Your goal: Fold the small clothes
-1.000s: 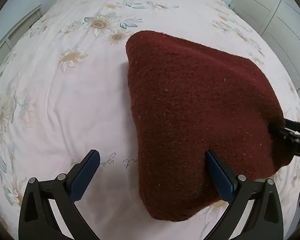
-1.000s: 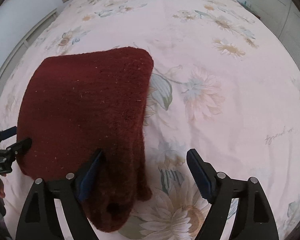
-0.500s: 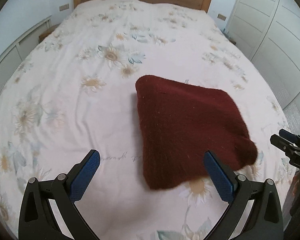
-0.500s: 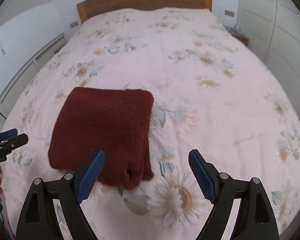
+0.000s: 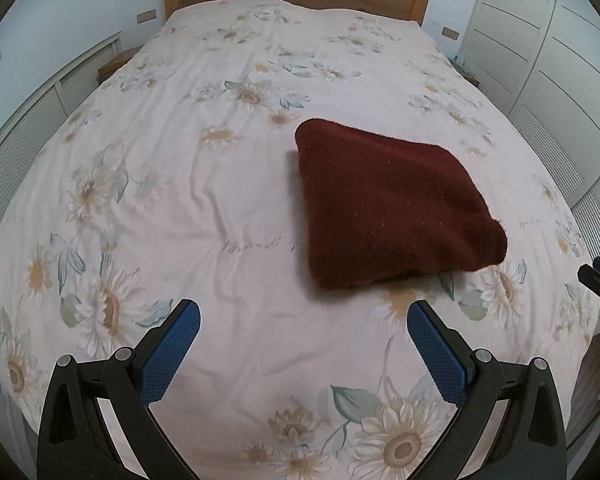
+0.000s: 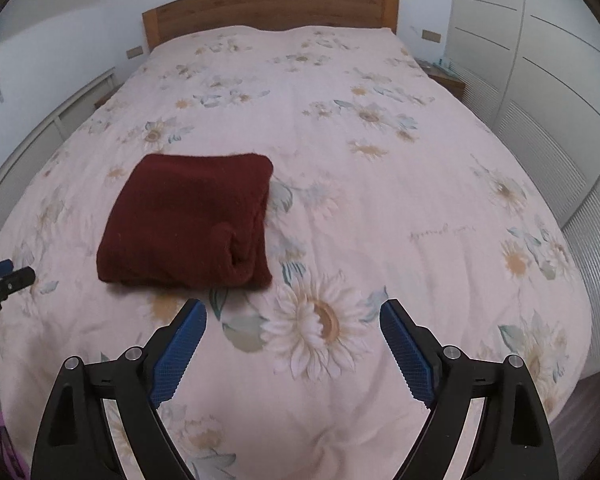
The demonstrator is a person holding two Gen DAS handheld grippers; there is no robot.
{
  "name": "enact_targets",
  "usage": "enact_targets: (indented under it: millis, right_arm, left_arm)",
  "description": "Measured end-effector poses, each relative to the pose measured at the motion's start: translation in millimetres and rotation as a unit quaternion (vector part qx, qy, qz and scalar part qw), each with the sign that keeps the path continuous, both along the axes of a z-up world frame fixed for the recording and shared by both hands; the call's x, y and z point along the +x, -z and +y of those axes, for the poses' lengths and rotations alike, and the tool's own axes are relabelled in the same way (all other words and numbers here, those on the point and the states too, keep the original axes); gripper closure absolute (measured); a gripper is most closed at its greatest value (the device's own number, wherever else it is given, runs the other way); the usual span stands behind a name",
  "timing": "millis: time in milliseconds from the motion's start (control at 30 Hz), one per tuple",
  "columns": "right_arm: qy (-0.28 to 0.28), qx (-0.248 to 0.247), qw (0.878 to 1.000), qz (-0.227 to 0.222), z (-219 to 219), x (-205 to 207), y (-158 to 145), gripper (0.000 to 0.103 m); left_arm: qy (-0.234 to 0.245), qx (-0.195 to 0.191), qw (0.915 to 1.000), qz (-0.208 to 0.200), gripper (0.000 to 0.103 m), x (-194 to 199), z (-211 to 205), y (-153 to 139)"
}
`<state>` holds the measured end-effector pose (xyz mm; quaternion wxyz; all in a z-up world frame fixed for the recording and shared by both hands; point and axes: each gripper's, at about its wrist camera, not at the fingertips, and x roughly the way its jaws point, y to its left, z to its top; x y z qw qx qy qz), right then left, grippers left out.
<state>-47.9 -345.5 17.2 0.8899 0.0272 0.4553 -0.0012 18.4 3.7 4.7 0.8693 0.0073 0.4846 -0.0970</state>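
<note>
Both grippers now backed off folded maroon sweater (image 5: 392,208); a second ago touching it. Left gripper (image 5: 303,354) wide open, empty; right gripper (image 6: 293,350) wide open, empty. Fold looks finished.

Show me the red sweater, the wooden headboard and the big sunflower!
red sweater (image 6: 188,216), right wrist view, middle of its folded top.
wooden headboard (image 6: 268,4), right wrist view, middle of the board.
big sunflower (image 6: 324,320), right wrist view, its brown centre.

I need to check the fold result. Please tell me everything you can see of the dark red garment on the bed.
The dark red garment is a fuzzy knit, folded into a thick, roughly square bundle. It lies flat on the flowered bedspread, on the near half. Stacked layers and a rolled opening show at its right near corner. Only the bedspread touches it; neither tool does.
</note>
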Motion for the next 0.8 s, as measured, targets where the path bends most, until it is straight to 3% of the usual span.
enact_targets:
  millis: [800]
  right_arm:
    - [-0.004,-0.001,1.000,-0.001,-3.7,-12.5,-7.8,0.013]
  left_arm:
    - [-0.018,0.020,0.9996,-0.009,0.001,-15.5,3.5,-9.4]
